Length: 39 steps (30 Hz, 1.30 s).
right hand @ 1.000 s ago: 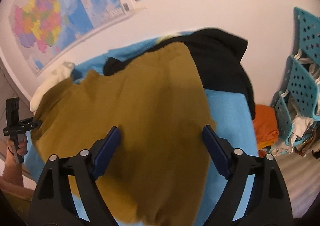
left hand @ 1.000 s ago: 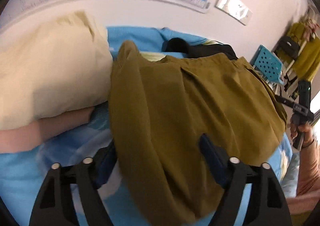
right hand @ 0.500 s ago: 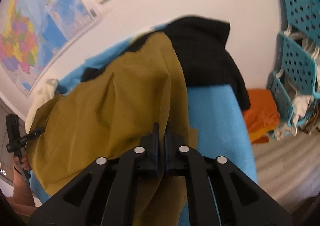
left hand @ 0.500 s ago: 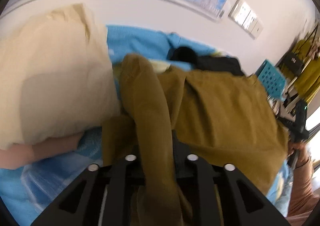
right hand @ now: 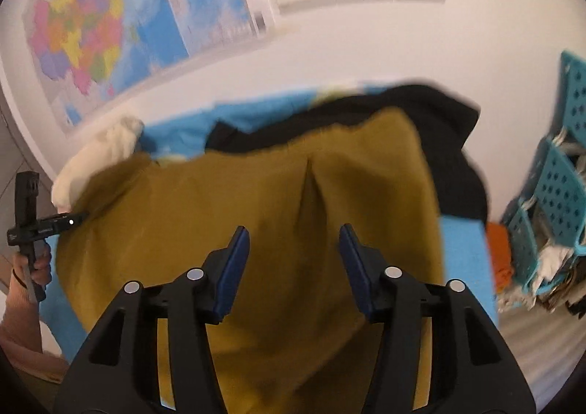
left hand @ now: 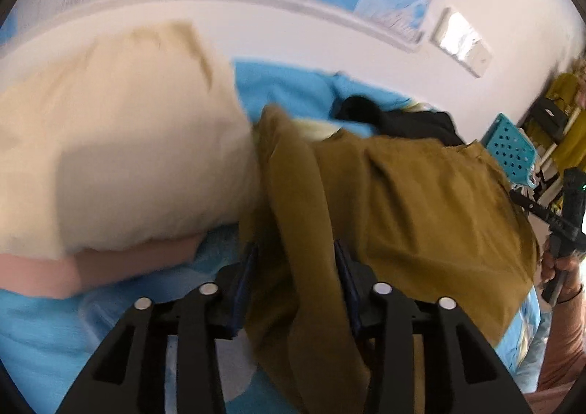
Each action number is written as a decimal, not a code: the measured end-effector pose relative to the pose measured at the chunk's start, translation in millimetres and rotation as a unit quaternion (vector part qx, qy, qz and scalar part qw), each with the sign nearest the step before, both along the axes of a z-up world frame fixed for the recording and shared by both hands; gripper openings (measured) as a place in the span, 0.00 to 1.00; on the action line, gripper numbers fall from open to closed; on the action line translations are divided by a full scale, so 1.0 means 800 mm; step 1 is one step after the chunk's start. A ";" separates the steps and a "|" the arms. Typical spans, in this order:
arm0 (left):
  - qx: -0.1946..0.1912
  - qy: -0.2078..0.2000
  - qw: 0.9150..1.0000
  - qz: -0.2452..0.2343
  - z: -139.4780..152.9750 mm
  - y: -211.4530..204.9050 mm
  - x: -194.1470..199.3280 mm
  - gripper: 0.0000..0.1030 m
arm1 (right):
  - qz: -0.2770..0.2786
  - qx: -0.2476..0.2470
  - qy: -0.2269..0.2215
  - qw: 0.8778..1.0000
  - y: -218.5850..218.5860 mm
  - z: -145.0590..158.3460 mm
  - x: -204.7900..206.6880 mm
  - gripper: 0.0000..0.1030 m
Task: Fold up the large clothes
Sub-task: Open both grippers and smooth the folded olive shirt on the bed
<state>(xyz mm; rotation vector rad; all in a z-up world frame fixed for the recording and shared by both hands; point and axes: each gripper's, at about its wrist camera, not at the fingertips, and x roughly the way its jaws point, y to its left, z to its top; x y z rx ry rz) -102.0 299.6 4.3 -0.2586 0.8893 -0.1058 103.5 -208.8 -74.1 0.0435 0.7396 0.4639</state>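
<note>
Both grippers sit over the olive-brown garment (right hand: 256, 216) spread on the blue bedsheet (left hand: 40, 337). On the left gripper (left hand: 295, 285) the jaws are parted with a ridge of that cloth bunched between them. The right gripper (right hand: 295, 260) is spread wide above flat fabric, holding nothing, with a black garment (right hand: 454, 146) lying beyond.

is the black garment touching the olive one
Touching. In the right wrist view the olive garment lies over the black garment, its far edge overlapping with no gap; the left wrist view agrees.
</note>
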 end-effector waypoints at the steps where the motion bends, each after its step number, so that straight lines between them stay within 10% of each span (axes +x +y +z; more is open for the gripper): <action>1: -0.006 0.005 1.000 0.003 -0.008 0.002 0.004 0.36 | -0.005 0.004 0.013 1.000 -0.003 -0.011 0.011 0.43; 7: -0.027 0.016 0.999 0.015 -0.022 0.012 0.009 0.40 | -0.013 0.034 0.034 0.999 -0.017 -0.024 0.015 0.43; 22: 0.107 -0.042 0.993 0.024 0.024 -0.045 -0.061 0.61 | 0.031 0.066 -0.014 0.997 -0.023 -0.002 -0.079 0.62; 39: 0.072 -0.029 0.996 0.033 0.000 -0.038 -0.062 0.63 | 0.011 0.067 0.015 0.998 -0.024 -0.035 -0.063 0.62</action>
